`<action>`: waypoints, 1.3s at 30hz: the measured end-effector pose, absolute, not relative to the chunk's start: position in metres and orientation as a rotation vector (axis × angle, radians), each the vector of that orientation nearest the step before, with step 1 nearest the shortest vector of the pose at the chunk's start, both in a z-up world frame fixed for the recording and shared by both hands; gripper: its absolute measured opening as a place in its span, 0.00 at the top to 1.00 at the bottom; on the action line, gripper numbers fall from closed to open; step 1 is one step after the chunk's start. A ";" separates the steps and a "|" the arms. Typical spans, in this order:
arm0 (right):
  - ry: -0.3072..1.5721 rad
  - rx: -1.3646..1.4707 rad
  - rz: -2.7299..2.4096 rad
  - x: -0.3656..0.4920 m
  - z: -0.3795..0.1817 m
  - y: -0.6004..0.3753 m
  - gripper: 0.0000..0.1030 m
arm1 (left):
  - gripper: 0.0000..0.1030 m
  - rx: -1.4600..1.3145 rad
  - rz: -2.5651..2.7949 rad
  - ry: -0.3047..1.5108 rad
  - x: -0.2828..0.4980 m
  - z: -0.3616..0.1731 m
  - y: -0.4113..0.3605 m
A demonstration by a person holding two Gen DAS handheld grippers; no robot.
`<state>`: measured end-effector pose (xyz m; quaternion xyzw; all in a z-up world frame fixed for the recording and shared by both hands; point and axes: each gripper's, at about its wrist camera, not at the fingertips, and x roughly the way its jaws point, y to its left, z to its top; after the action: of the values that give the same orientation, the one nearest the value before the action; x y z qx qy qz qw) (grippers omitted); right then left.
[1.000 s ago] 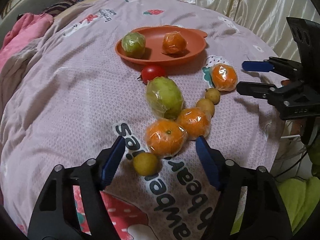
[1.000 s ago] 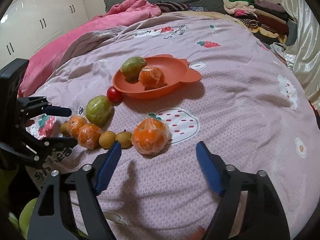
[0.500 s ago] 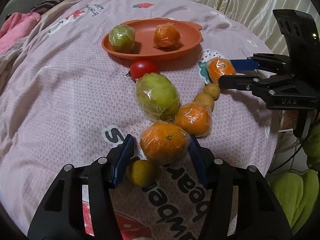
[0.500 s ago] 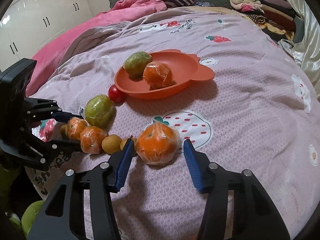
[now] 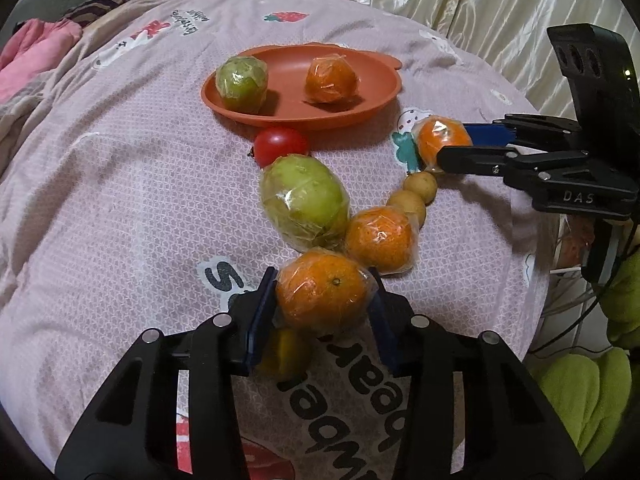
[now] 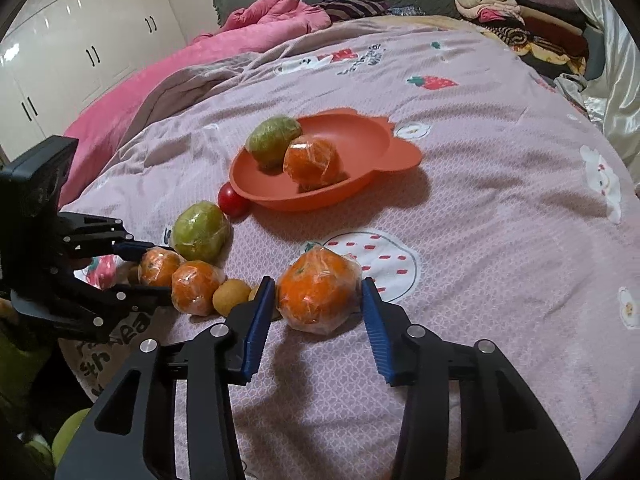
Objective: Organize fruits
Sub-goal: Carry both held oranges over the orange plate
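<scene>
Pink quilted bedspread (image 6: 500, 208) w/ strawberry and bunny prints covers the bed; white wardrobes (image 6: 60, 52) at far left, folded clothes (image 6: 516, 16) stacked at the far end, shiny cream curtain (image 5: 480, 12) on the other side.

Orange plate (image 5: 376, 100) sits mid-bed w/ a wrapped green fruit (image 5: 242, 83) and a wrapped orange (image 5: 331, 79) on it, apart from each other. Just below the plate's rim a red tomato (image 5: 280, 146), touching a big wrapped green fruit (image 5: 304, 204) whose long axis runs diagonally, from the tomato toward the nearer oranges.

Fruit lies in a curved row: 2 small brown-yellow fruits (image 5: 416, 194), then a wrapped orange in the middle (image 5: 378, 238).

Left gripper (image 5: 320, 304) has just been closing; both blue pads press a wrapped orange at the near end (image 5: 322, 294), navel facing up toward the camera. A small yellow fruit (image 5: 286, 354) lies under it.

Right gripper (image 6: 318, 300) has also just been closing around a wrapped orange at the far end of the row (image 6: 318, 290); left pad touches the wrap, right pad shows a slight gap, so not gripped yet.
</scene>
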<state>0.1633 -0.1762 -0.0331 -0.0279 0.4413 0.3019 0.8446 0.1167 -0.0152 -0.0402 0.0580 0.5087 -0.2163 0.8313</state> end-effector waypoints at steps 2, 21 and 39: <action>0.922 -0.060 0.638 0.162 -0.030 -0.177 0.60 | 0.66 0.115 -0.461 1.075 0.115 -0.039 -0.015; 0.823 -0.053 0.672 0.158 0.003 -0.181 0.60 | 0.66 -0.001 -0.377 0.961 0.118 0.008 0.006; 0.760 -0.080 0.670 0.179 0.019 -0.181 0.60 | 0.66 0.002 -0.361 0.919 0.154 0.032 -0.014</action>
<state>0.1793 -0.1815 0.0194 -0.0383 0.3637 0.3209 0.8737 0.1536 -0.0138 0.0320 0.0010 0.4411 -0.1732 0.8806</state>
